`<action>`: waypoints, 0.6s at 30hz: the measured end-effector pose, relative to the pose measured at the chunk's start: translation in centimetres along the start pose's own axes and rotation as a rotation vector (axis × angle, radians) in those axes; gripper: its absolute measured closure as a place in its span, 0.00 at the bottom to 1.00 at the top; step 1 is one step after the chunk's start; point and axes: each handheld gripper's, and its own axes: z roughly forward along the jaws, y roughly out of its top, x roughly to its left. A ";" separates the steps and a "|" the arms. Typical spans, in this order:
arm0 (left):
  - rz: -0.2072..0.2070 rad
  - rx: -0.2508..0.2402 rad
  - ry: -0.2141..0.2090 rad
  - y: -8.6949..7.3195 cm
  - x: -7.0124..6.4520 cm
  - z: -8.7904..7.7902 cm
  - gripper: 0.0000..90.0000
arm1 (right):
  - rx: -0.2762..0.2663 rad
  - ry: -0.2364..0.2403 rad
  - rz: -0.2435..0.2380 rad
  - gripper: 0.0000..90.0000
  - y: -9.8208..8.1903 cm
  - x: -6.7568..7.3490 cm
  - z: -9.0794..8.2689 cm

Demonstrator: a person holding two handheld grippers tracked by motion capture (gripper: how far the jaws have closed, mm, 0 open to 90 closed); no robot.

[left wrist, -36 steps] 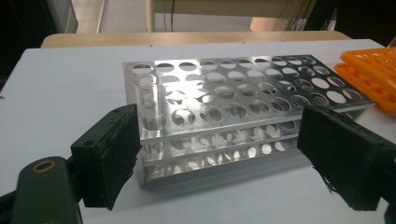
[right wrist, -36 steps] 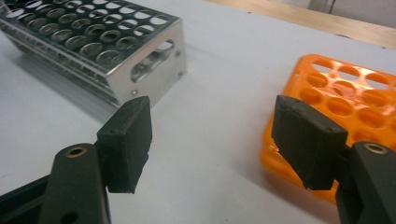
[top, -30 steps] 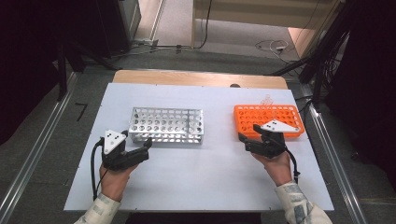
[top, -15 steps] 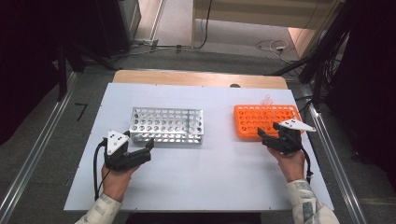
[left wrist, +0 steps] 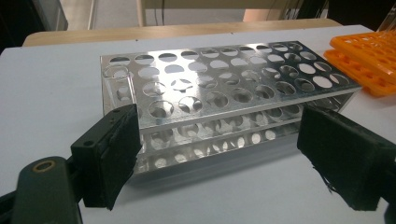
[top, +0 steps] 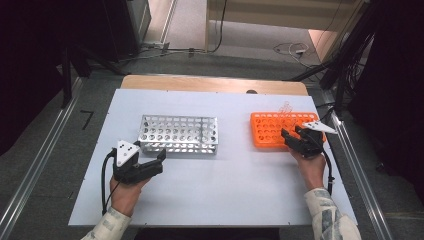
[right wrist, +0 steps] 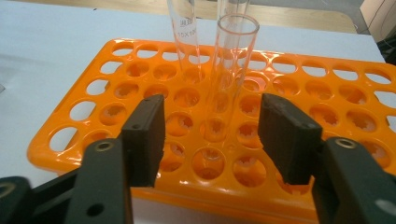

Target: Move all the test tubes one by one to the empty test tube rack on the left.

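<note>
The setting is a laboratory-style test station. A white worktop (top: pixel 215 185) carries a perforated metal test-tube rack (top: pixel 179 134) and an orange plastic test-tube rack (top: pixel 272 129) holding clear glass test tubes (right wrist: pixel 231 70). Aluminium rails (top: pixel 35 170) flank the worktop on a grey floor. Loose cables (top: pixel 290 49) lie on the floor beyond, beside dark equipment stands.

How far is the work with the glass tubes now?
Done: nothing, the metal rack holds no tubes. In hand: the right tongs have just been closing around a glass tube standing in the orange rack, pads not yet touching. Left: grip, lift, probably move it. The left tongs wait open.
</note>
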 end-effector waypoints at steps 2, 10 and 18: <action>-0.003 0.001 0.002 0.0 0.0 0.0 0.15 | 0.004 -0.005 -0.004 0.51 0.0 -0.1 0.4; 0.000 0.007 -0.001 -0.1 0.0 0.1 0.15 | -0.006 -0.013 -0.011 0.65 0.2 -0.1 1.2; 0.000 0.006 -0.003 -0.1 0.0 0.1 0.15 | -0.001 -0.020 -0.016 0.78 0.2 -0.1 1.6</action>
